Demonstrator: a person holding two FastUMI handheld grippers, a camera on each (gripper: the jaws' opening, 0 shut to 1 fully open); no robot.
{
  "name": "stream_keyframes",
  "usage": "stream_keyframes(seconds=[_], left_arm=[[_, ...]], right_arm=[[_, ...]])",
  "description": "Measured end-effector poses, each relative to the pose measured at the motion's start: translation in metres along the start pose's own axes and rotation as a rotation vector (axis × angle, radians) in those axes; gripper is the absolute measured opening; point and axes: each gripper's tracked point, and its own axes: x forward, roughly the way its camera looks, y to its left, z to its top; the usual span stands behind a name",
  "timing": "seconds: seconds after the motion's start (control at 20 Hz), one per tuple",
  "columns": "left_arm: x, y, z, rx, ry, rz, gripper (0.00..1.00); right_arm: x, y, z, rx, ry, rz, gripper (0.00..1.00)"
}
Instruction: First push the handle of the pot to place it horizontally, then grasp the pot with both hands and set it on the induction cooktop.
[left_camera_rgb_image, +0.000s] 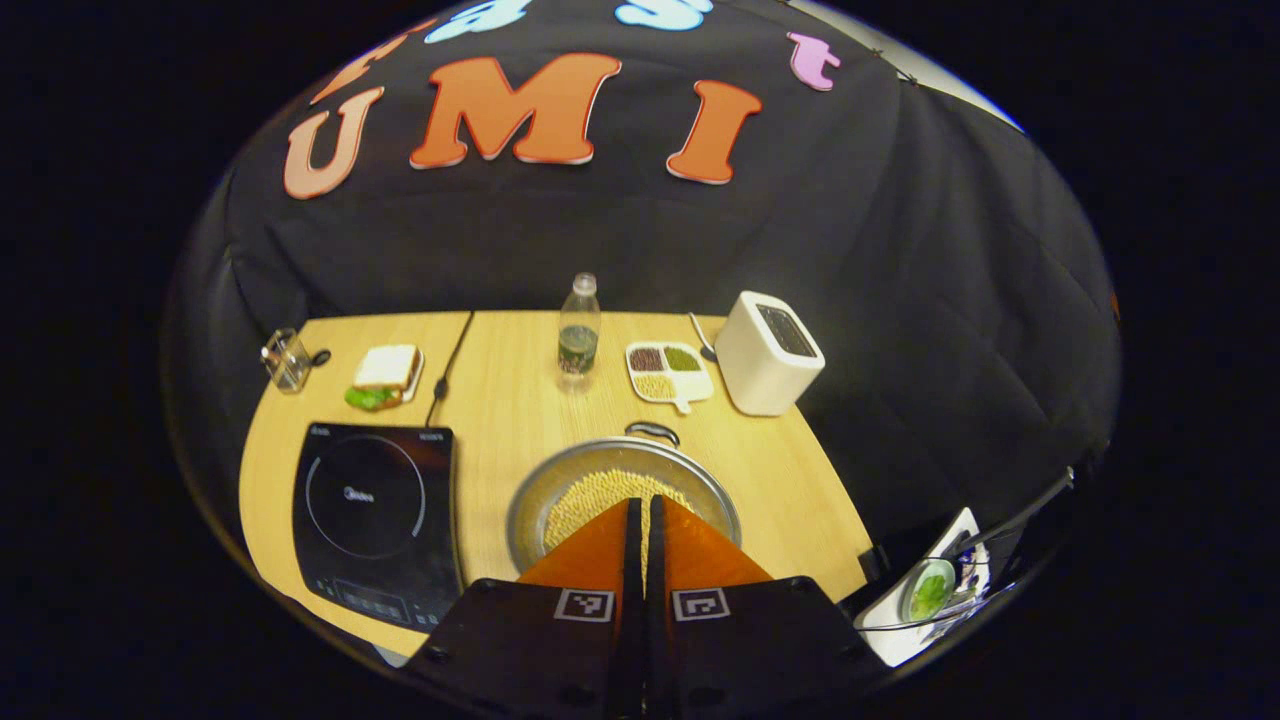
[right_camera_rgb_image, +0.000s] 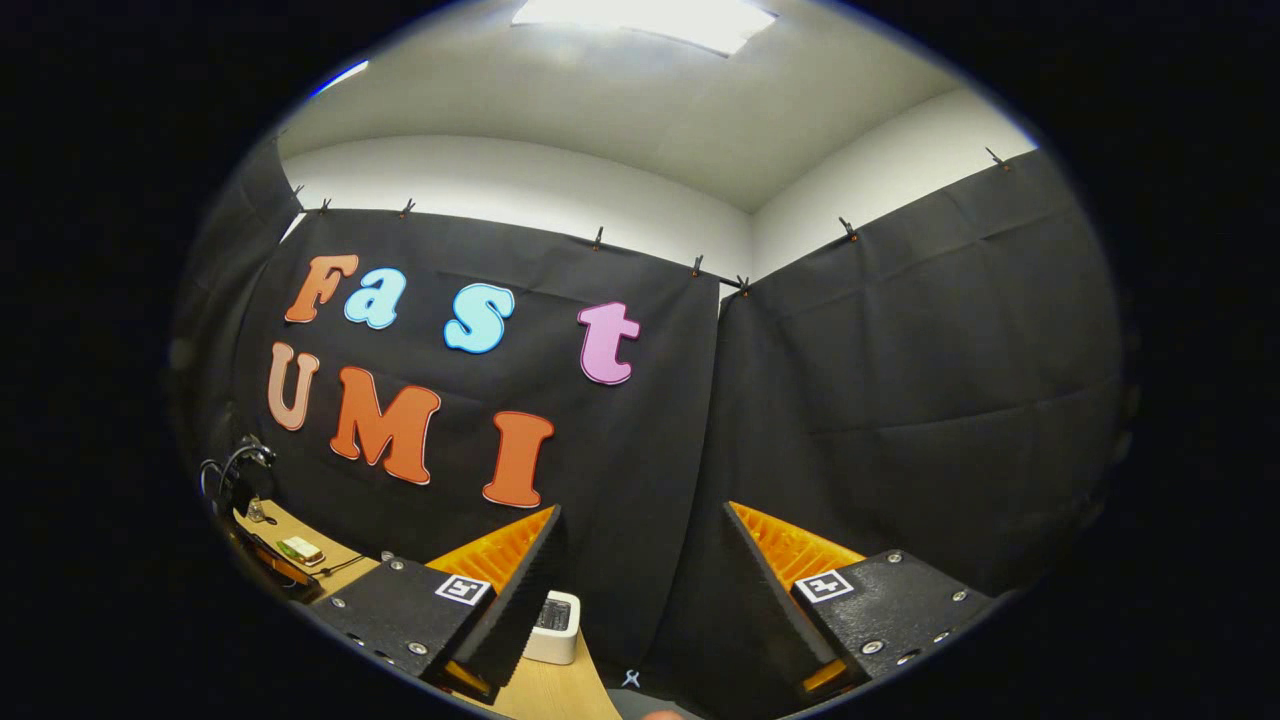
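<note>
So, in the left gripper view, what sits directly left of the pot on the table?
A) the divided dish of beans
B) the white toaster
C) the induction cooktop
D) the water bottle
C: the black induction cooktop lies flat just left of the pot, while the other three stand farther back.

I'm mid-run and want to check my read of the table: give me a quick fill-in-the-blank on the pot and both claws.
1. The pot holds yellow ____.
2. In the left gripper view, the induction cooktop lies to the ____ of the pot.
3. The left claw has its fingers ____.
4. The right claw points up at the booth wall with its fingers ____.

Missing words: grains; left; shut; open
</note>
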Motion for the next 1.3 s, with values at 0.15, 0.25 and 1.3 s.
stream_keyframes(seconds=[0.15, 0.25, 1.3], left_arm=[[0.011, 0.000, -0.042, -0.066, 0.107, 0.012, 0.08], [0.015, -0.002, -0.069, -0.103, 0.164, 0.023, 0.08], [0.063, 0.003, -0.216, -0.485, 0.523, 0.052, 0.08]], right_arm=[[0.001, -0.004, -0.016, 0.001, 0.026, 0.013, 0.95], [0.000, -0.005, -0.026, 0.011, 0.041, 0.028, 0.95], [-0.003, 0.001, -0.093, 0.077, 0.194, 0.083, 0.95]])
